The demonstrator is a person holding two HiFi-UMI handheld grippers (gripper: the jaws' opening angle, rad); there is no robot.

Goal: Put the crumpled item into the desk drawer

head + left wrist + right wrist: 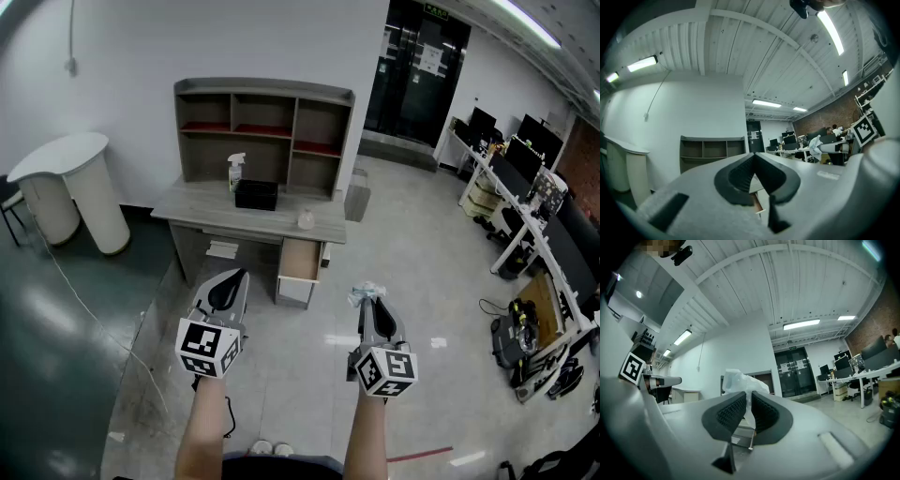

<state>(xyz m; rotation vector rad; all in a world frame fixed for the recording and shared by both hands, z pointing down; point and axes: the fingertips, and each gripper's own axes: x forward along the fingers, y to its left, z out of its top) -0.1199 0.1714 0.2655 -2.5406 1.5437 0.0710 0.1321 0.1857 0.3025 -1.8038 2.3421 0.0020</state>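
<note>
Right hand-held gripper [371, 303] clamps crumpled item [739, 381], left hand-held gripper [753, 158] closed; open drawer [300, 262] well ahead.

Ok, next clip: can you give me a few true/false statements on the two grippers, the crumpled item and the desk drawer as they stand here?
1. The right gripper is clamped on the crumpled item. True.
2. The left gripper holds something too. False: its jaws are together with nothing between them.
3. The desk drawer is pushed shut. False: it stands pulled out below the desk top.
4. A spray bottle stands on the desk. True.
5. The crumpled item lies in the drawer. False: it is in the right gripper's jaws, short of the desk.
</note>
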